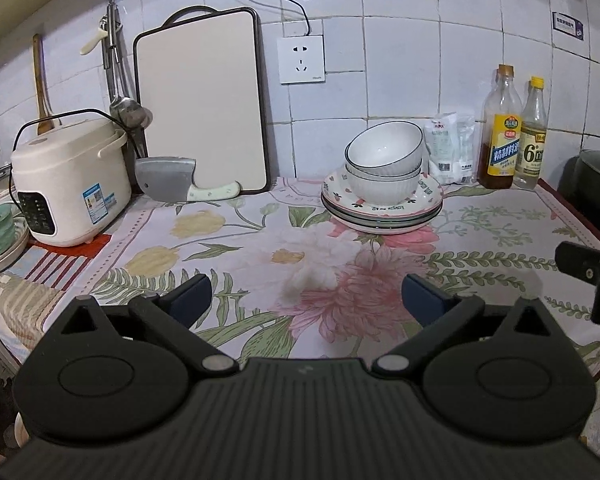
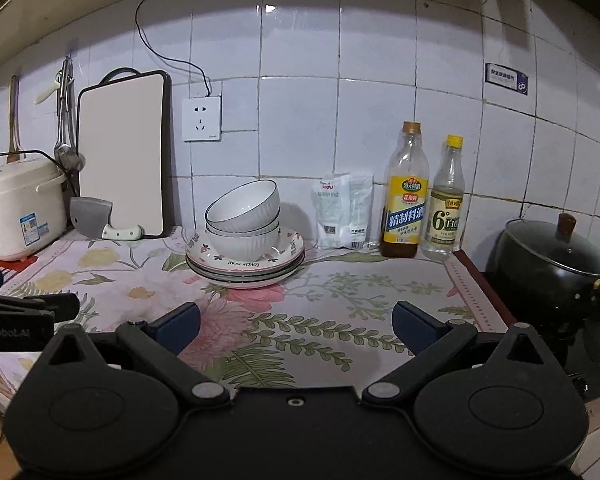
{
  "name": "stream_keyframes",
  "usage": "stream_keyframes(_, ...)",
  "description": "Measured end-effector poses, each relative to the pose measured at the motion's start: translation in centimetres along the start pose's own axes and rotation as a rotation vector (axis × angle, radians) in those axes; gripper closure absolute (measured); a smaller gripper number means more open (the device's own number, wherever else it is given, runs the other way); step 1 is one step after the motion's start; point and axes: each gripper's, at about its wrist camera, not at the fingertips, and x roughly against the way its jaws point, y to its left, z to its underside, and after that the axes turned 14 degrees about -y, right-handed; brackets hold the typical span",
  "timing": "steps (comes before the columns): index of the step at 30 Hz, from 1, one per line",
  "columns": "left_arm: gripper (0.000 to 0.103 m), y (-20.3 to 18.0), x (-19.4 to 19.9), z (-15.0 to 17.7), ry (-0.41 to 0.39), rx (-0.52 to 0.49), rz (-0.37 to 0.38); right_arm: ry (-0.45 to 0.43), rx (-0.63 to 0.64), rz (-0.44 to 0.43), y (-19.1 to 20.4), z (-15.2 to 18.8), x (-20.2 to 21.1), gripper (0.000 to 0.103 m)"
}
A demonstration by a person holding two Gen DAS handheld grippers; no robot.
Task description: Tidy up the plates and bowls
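Both claws, left gripper (image 1: 306, 296) and right gripper (image 2: 296, 326), gape wide, empty.
Ahead of mine: bowls (image 1: 384, 168) stacked on plates (image 1: 380, 220).

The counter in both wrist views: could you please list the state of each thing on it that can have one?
Left gripper: open, empty.
Right gripper: open, empty.
Bowls: stacked on the plates, top one tilted.
Plates: stacked on the cloth.
Rice cooker: lid shut.
Pot: lid on.
Cutting board: upright against the wall.
Cleaver: propped against the board.
Brown bottle: capped, upright.
Clear bottle: capped, upright.
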Motion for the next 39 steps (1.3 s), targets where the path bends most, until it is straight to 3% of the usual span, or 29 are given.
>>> stream_keyframes(20,0.000,0.7,2.0,0.7,-0.038,0.045,0.022,-0.042,0.023,0.045,1.2,0.1,2.1,0.000)
stream_keyframes(39,0.000,1.2,1.4,1.8,-0.032,0.031,-0.002,-0.073,0.056,0.050,1.9,0.5,2.6,0.000)
